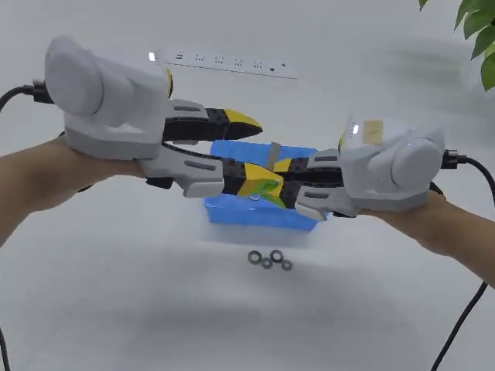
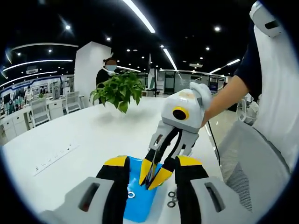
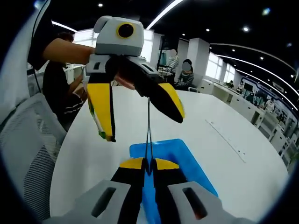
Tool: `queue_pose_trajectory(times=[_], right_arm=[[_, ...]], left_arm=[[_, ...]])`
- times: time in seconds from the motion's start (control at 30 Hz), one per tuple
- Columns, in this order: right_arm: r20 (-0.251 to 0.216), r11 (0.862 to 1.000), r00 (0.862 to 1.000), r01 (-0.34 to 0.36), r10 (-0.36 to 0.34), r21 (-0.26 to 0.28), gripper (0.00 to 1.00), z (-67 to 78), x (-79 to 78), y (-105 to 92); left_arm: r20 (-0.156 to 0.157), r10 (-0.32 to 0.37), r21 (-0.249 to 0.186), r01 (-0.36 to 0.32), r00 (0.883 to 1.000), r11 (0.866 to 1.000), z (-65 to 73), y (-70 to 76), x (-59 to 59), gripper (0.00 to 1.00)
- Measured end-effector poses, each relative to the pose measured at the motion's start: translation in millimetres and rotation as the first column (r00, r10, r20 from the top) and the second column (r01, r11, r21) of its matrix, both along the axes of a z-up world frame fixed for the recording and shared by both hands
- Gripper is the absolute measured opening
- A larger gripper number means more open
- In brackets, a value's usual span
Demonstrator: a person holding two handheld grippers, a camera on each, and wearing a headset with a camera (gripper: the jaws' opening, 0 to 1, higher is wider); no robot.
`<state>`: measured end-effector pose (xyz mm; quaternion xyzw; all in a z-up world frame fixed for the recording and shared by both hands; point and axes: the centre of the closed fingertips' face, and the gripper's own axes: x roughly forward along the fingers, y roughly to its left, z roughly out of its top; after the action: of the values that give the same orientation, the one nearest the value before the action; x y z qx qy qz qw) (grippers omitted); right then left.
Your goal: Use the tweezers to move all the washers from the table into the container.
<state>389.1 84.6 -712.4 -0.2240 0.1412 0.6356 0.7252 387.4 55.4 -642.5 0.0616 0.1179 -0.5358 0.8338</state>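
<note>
A blue container (image 1: 255, 217) (image 2: 138, 205) (image 3: 189, 163) sits mid-table with one washer (image 2: 131, 194) lying inside it. Several dark washers (image 1: 268, 259) (image 2: 172, 200) rest on the white table just in front of it. My right gripper (image 1: 272, 184) (image 2: 153, 175) (image 3: 148, 164) is shut on thin dark tweezers (image 3: 148, 126) (image 2: 155, 161) above the container. The tweezers reach forward between the spread jaws of my left gripper (image 1: 255, 154) (image 2: 152, 163) (image 3: 140, 112), which faces the right one, open and not touching them.
A white power strip (image 1: 224, 63) (image 2: 51, 158) (image 3: 226, 137) lies on the far side of the table. A leafy plant (image 1: 479, 31) (image 2: 119, 91) stands at the far right corner. A mesh chair (image 2: 252, 172) (image 3: 23, 140) sits by the table's near edge.
</note>
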Motion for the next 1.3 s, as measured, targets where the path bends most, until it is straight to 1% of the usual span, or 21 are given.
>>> queue_pose_trajectory(times=[0.03,0.17,0.23,0.37,0.43,0.57,0.6,0.67,0.7,0.8,0.83,0.87,0.93,0.97,1.07,1.17,1.23,1.3], right_arm=[[-0.005,1.0,1.0,-0.006,0.006,0.009,0.08,1.3,-1.9,0.3],[-0.003,1.0,1.0,-0.016,0.016,0.011,0.08,1.6,-3.6,-1.6],[-0.006,1.0,1.0,-0.02,0.02,0.011,0.08,1.1,-4.8,-2.3],[-0.012,0.999,0.999,-0.035,0.035,0.003,0.08,-1.4,-9.1,-3.9],[-0.011,0.999,0.999,-0.045,0.045,-0.003,0.08,-3.1,-11.7,-4.2],[-0.007,0.998,0.998,-0.062,0.062,-0.01,0.08,-3.2,-15.9,-3.1],[-0.007,0.998,0.998,-0.064,0.064,-0.008,0.08,-2.8,-16.3,-2.7],[-0.002,0.998,0.998,-0.069,0.069,-0.009,0.08,-1.7,-17.1,-1.7],[0.007,0.997,0.997,-0.075,0.075,-0.014,0.08,-1.9,-17.7,-1.5],[0.017,0.997,0.997,-0.08,0.08,-0.016,0.08,-0.9,-18.6,-0.7],[0.022,0.997,0.997,-0.077,0.077,-0.015,0.08,0.2,-18.1,-0.3],[0.028,0.997,0.997,-0.075,0.076,-0.015,0.08,1.2,-17.5,-0.2],[0.04,0.997,0.996,-0.079,0.079,-0.017,0.09,2.2,-17.8,0.1],[0.04,0.997,0.996,-0.08,0.081,-0.014,0.09,2.6,-18.3,0.2],[0.05,0.997,0.996,-0.074,0.075,-0.012,0.1,4.2,-18.6,0.6],[0.049,0.997,0.996,-0.073,0.074,-0.011,0.12,5.7,-20.1,0.7],[0.037,0.997,0.997,-0.075,0.075,0.003,0.12,8.1,-24.3,1.1],[0.014,0.998,0.998,-0.065,0.065,0.015,0.13,8.5,-27.6,0.8]], left_arm=[[-0.011,-0.012,-0.006,0.012,1.0,1.0,0.4,-2.0,-1.6,0.39],[-0.01,-0.043,0.006,0.043,0.999,0.999,-0.4,-4.3,-6.3,0.28],[0.008,-0.072,0.005,0.072,0.997,0.997,1.4,-6.3,-11.1,0.24],[0.014,-0.091,0.011,0.09,0.996,0.996,2.0,-7.7,-15.4,0.22],[0.026,-0.099,0.025,0.099,0.995,0.995,1.5,-7.7,-16.6,0.18],[0.033,-0.116,0.019,0.116,0.993,0.993,4.2,-9.1,-19.5,0.1],[0.032,-0.122,0.017,0.122,0.992,0.992,4.7,-9.9,-20.8,0.09],[0.037,-0.139,0.033,0.138,0.99,0.99,3.9,-11.1,-23.9,0.08],[0.045,-0.15,0.045,0.148,0.988,0.988,3.8,-11.3,-25.3,0.08],[0.088,-0.151,0.072,0.145,0.985,0.987,5.6,-9.9,-24.7,0.07],[0.109,-0.145,0.081,0.137,0.983,0.987,6.9,-8.8,-23.6,0.06],[0.107,-0.148,0.081,0.139,0.983,0.987,7.2,-8.7,-24.7,0.06],[0.132,-0.147,0.101,0.134,0.98,0.986,8.1,-6.6,-23.4,0.05],[0.13,-0.147,0.1,0.134,0.981,0.986,8.3,-6.2,-23.7,0.05],[0.144,-0.148,0.11,0.133,0.978,0.985,8.9,-4.7,-23.6,0.05],[0.148,-0.146,0.107,0.13,0.978,0.986,10.3,-4.4,-24.8,0.04],[0.153,-0.145,0.104,0.13,0.977,0.986,12.3,-4.7,-26.6,0.04],[0.152,-0.149,0.104,0.134,0.977,0.985,12.3,-5.3,-29.5,0.04]])
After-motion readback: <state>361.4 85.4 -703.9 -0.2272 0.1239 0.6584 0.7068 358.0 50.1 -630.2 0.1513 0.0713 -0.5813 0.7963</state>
